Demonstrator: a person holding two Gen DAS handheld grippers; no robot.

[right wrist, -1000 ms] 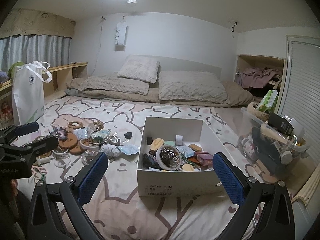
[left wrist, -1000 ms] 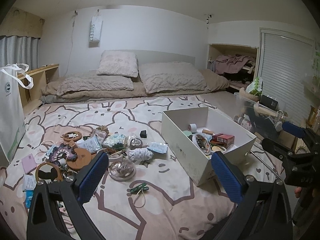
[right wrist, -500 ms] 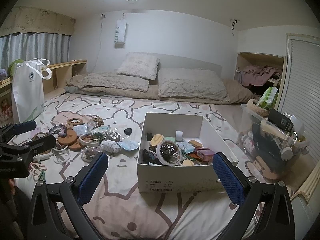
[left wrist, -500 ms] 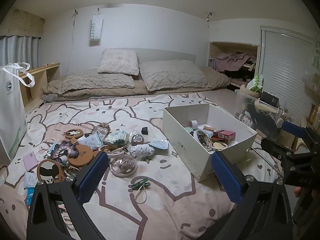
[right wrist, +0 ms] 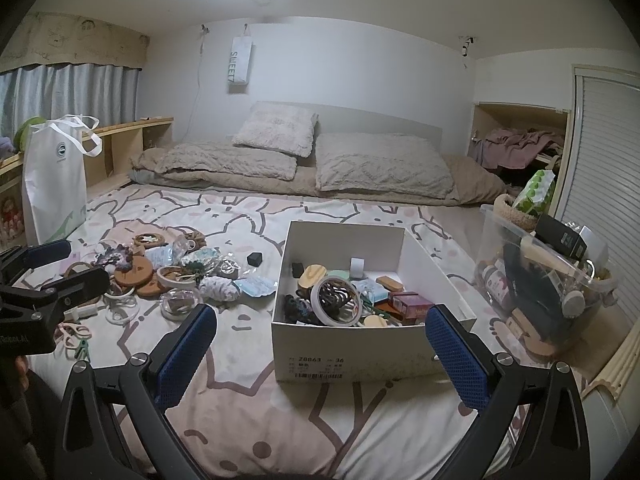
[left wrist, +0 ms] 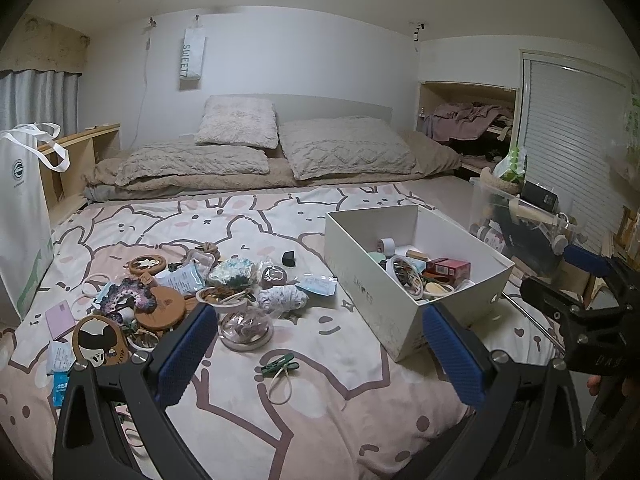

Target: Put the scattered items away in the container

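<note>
- On the bed's soft pink bunny-print bedspread [left wrist: 320, 380] stands the white rectangular cardboard box [left wrist: 372, 292], its top open and its walls smooth and matte.
- Inside the box lie a broad white roll of tape [right wrist: 334, 300], a small red carton [right wrist: 412, 304] and oval wooden pieces, loosely heaped.
- Left of the box, apart from it, sprawls the pile of scattered items [left wrist: 192, 292]: round cork-brown coasters, thin white rings, crinkled clear packets, a knitted white bundle.
- Nearer the camera lie a green plastic clip [left wrist: 280, 364] and a pale rubber band [left wrist: 282, 384], just beside each other on the bedspread.
- A small black cube [left wrist: 289, 258] sits alone between the pile and the box.
- The left tool [left wrist: 316, 354] is spread wide, its blue pads ribbed with a fine grid, and grips nothing; it hangs above the bedspread near the clip.
- The right tool [right wrist: 320, 354] is likewise parted wide and empty, framing the box's near wall.
- Only the right wrist view shows the printed barcode label [right wrist: 316, 366] on the box's front and the bright ceiling lamp.
- That view also looks deeper into the clear plastic bin [right wrist: 548, 292] crammed with bottles at the bed's right edge.
- Each view catches the other tool at its edge, black and angular.
- A white paper carrier bag [right wrist: 56, 184] stands upright at the far left.
</note>
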